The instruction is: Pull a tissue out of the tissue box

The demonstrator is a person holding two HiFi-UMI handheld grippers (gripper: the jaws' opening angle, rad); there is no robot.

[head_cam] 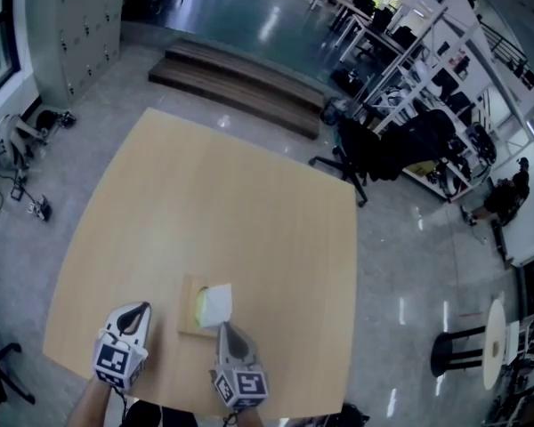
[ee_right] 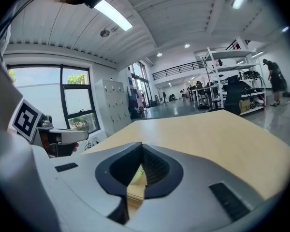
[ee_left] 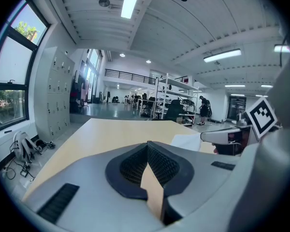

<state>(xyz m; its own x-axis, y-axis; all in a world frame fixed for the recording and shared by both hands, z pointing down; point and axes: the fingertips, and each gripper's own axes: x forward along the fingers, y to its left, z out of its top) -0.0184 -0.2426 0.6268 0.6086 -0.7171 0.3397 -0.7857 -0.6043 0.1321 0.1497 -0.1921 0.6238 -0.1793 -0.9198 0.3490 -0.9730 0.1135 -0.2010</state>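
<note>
Both jaw pairs are seen closed. Left gripper [head_cam: 144,309] is held beside tissue box [head_cam: 187,321]. Right gripper [head_cam: 224,326] is tipped at tissue [head_cam: 218,302] edge, grip unconfirmed.

A light wooden table [head_cam: 205,203] stands on a glossy grey floor [head_cam: 400,265], with wide wooden steps [head_cam: 240,83] beyond its far edge and grey lockers [head_cam: 76,25] at far left. A black office chair [head_cam: 360,154] and white shelving racks [head_cam: 427,69] stand at far right; a black stool [head_cam: 445,352] stands at near right, well apart from the table.
</note>
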